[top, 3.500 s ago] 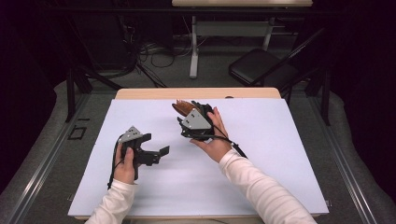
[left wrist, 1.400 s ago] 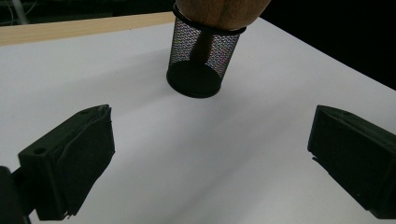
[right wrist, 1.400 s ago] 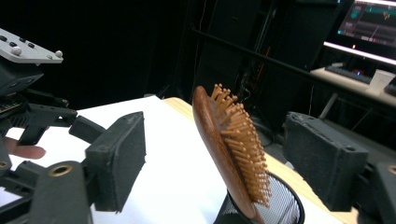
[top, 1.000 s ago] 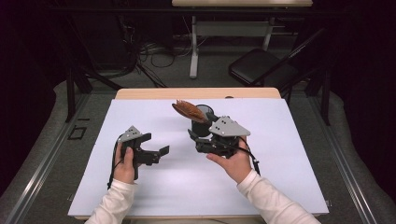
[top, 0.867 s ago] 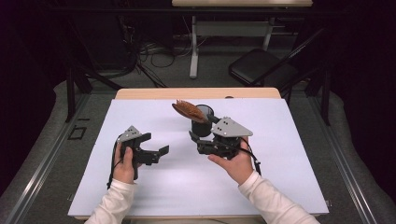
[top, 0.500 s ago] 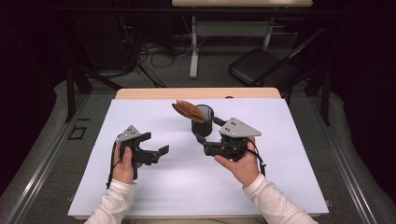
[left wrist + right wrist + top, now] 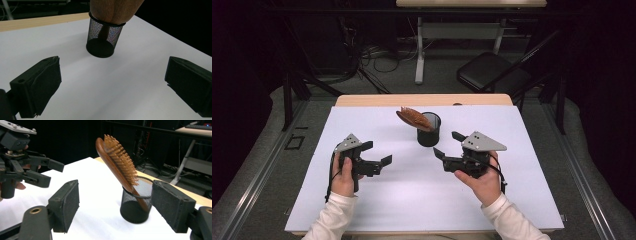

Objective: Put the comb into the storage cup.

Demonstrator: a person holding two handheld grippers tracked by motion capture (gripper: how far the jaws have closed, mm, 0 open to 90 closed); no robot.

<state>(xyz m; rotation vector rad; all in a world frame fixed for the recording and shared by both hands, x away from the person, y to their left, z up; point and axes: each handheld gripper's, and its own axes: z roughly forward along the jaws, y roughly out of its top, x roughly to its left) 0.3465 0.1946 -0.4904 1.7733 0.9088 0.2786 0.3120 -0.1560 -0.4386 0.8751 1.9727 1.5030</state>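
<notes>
White sheeting covers the table (image 7: 412,210), a plain, bare surface on which both tools and the one piece of work stand out clearly. On it, toward twelve o'clock in the high view, stands a black wire-mesh cup (image 7: 429,136), upright on its round solid base; the mesh lets the handle inside show through in the left gripper view. The cup probably serves as a holder, keeping the brush standing rather than lying flat.

At four o'clock from the cup sits the right gripper (image 7: 447,145), its jaws spread and empty, pointing toward the cup but apart from it. At eight o'clock, farther off, the left gripper (image 7: 379,152) rests in its hand with jaws likewise spread, holding nothing; it looks parked, aimed at the cup as if on standby.

Smallest is the wooden hairbrush (image 7: 117,162), reddish-brown and glossy, handle down in the cup, head leaning out over the rim toward ten o'clock in the high view. Its oval head carries rows of pale wooden pins, facing upward in the right gripper view. It leans because the cup is wider than the handle, so the rim props it.
</notes>
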